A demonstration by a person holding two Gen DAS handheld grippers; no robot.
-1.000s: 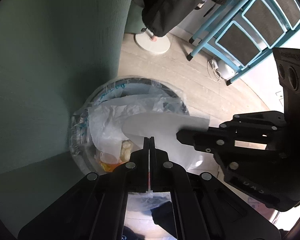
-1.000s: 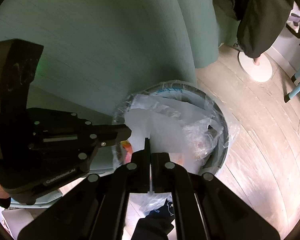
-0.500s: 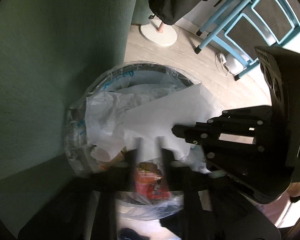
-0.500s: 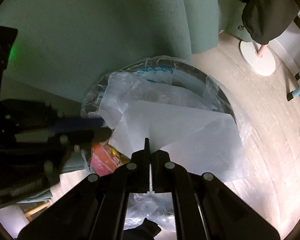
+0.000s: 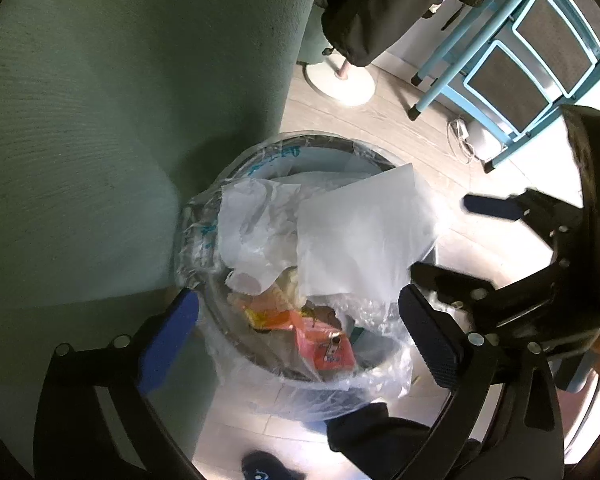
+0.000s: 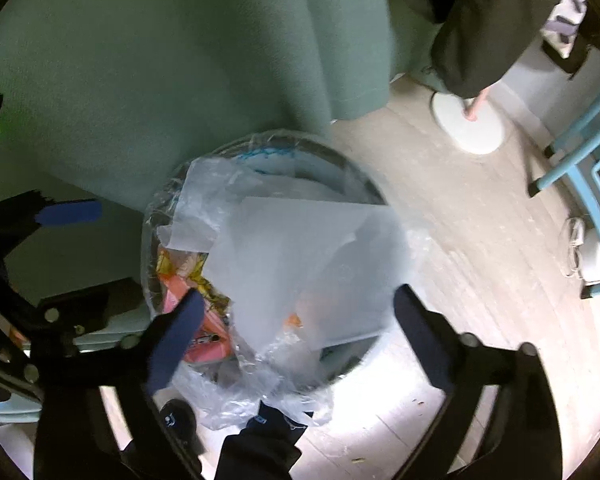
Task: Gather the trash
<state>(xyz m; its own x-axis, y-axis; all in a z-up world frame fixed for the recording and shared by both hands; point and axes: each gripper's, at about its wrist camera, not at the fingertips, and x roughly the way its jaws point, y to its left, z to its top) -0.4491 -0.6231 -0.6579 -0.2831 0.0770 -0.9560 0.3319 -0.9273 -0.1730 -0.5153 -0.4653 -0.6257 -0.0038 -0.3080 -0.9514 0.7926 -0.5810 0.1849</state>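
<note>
Both the left gripper (image 5: 298, 332) and the right gripper (image 6: 294, 330) are black frames with silver screws, blue finger pads (image 5: 166, 344) and ribbed black pads.

Both grippers go from pinched shut to opening wide: left gripper (image 5: 298, 316), right gripper (image 6: 296, 312). White sheet (image 5: 364, 236) is out of both pairs of fingers now, lying loose across the trash bin (image 5: 236, 160), overhanging its 3 o'clock rim.
</note>
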